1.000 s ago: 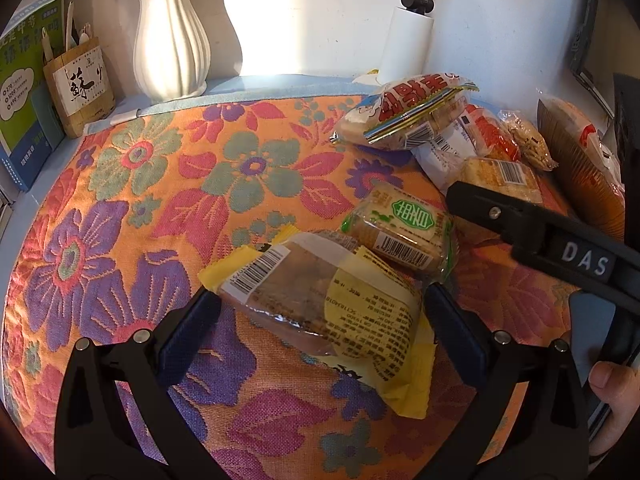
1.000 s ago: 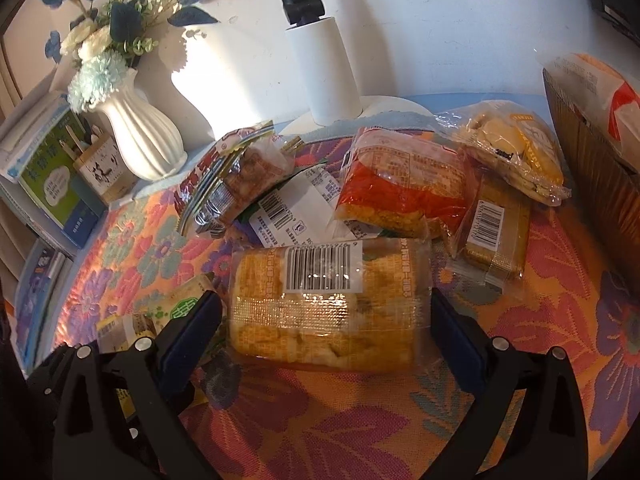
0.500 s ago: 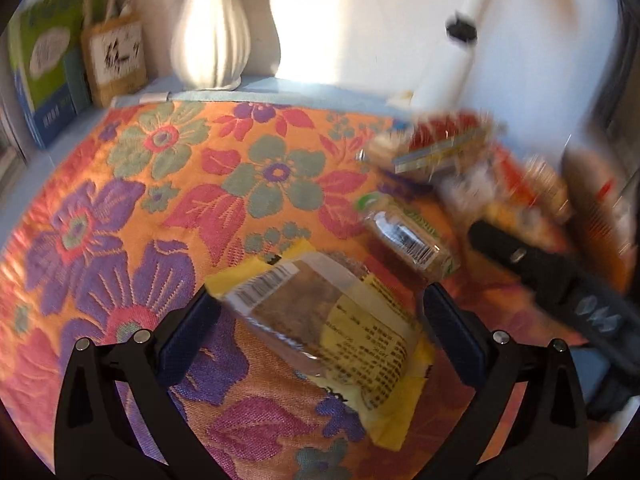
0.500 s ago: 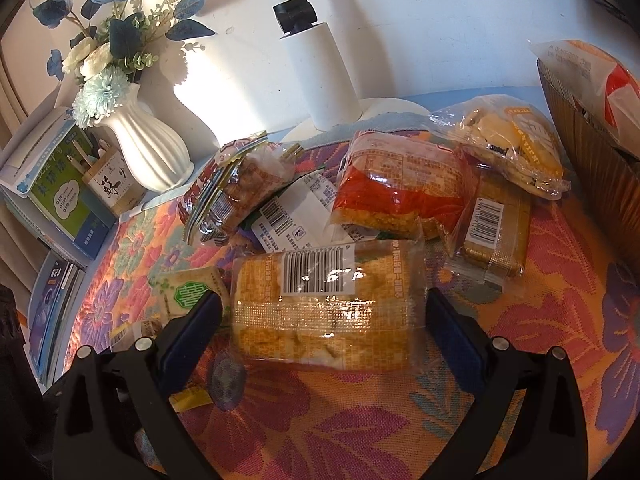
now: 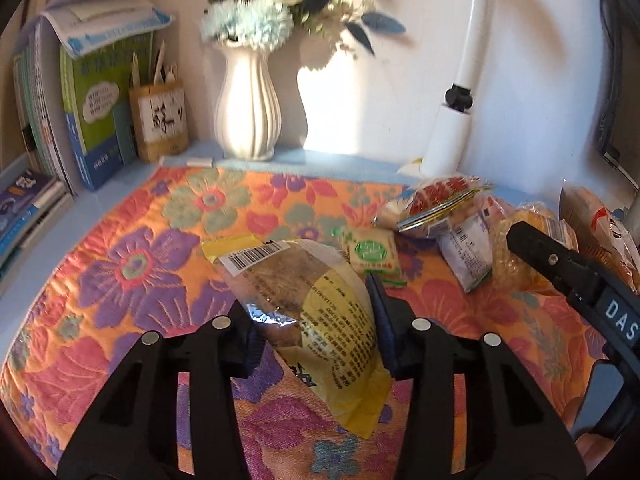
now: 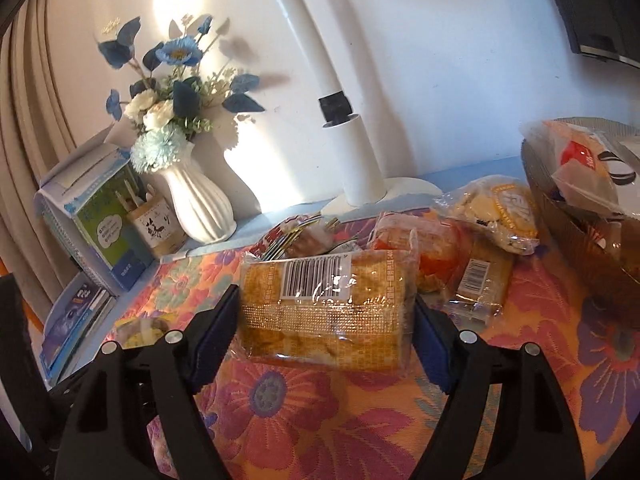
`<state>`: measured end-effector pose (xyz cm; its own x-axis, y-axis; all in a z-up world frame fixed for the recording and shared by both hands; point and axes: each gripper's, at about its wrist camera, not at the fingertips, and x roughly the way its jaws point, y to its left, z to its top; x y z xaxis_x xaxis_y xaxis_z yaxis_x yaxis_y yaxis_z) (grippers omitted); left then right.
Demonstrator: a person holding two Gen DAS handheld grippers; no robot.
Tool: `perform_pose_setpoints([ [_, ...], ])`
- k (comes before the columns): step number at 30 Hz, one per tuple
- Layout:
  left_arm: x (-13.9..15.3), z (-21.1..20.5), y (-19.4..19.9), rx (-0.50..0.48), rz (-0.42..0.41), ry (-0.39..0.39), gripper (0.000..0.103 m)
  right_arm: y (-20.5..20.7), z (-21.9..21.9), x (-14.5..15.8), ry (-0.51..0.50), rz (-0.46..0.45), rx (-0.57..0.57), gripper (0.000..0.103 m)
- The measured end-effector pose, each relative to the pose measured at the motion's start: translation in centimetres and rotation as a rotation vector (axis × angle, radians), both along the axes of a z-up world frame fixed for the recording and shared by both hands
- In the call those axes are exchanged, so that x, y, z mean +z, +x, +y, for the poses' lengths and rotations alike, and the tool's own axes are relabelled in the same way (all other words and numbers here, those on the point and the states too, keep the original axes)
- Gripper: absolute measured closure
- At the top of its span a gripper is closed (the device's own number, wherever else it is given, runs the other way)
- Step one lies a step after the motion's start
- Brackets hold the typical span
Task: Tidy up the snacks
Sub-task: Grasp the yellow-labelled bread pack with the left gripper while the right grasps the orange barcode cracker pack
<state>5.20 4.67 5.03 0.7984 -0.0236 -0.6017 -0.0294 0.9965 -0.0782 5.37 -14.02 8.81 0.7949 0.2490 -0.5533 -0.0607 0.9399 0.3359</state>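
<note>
My left gripper (image 5: pixel 312 320) has its jaws closing, and both pads pinch a yellow-and-clear packet of brown cake (image 5: pixel 300 288), which tilts up off the floral cloth (image 5: pixel 132 272). My right gripper (image 6: pixel 326 320) is also closing. Its pads press the two ends of a clear packet of golden cakes (image 6: pixel 328 304) with a barcode on top, held above the cloth. In the left wrist view a finger (image 5: pixel 552 258) of the right gripper crosses the right side. A small green-label packet (image 5: pixel 372 256) lies just beyond the left gripper.
A pile of snack packets lies behind: a red one (image 5: pixel 436 204), an orange-red one (image 6: pixel 436 248), a yellow bag (image 6: pixel 500 208). A woven basket (image 6: pixel 576 240) with packets stands at the right. A white vase (image 5: pixel 248 112), a lamp base (image 6: pixel 360 164) and books (image 5: pixel 96 112) line the wall.
Both grippers' jaws have closed in from wide open onto their packets. Both hands have risen and tipped upward, and the packets have come up off the cloth.
</note>
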Motion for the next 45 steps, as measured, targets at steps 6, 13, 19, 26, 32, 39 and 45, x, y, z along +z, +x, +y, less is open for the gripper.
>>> perform_pose_setpoints([
  [6,0.6,-0.5,-1.0,-0.022,-0.062,0.028,0.058,-0.5,-2.1,0.1,0.113,-0.040,-0.030,0.025],
  [13,0.8,0.1,-1.1,-0.032,-0.079,-0.009,0.058,-0.6,-2.3,0.1,0.137,-0.041,-0.031,0.025],
  [19,0.8,0.6,-1.2,-0.029,-0.093,-0.045,0.058,-0.6,-2.3,0.0,0.135,-0.038,-0.030,0.025],
  [26,1.0,1.1,-1.9,-0.052,-0.132,-0.092,0.058,-0.6,-2.1,0.1,0.126,-0.048,-0.027,0.025],
  [32,1.3,0.7,-2.3,-0.065,-0.166,-0.081,0.058,-1.6,-2.2,0.5,0.125,-0.089,-0.041,0.025],
  [39,2.3,0.4,-2.5,-0.054,-0.216,-0.062,0.065,-2.7,-3.2,2.9,0.153,-0.137,-0.060,0.025],
  [45,5.9,0.4,-2.5,-0.088,-0.238,-0.192,0.065,-3.5,-8.9,9.5,0.136,-0.235,-0.075,0.025],
])
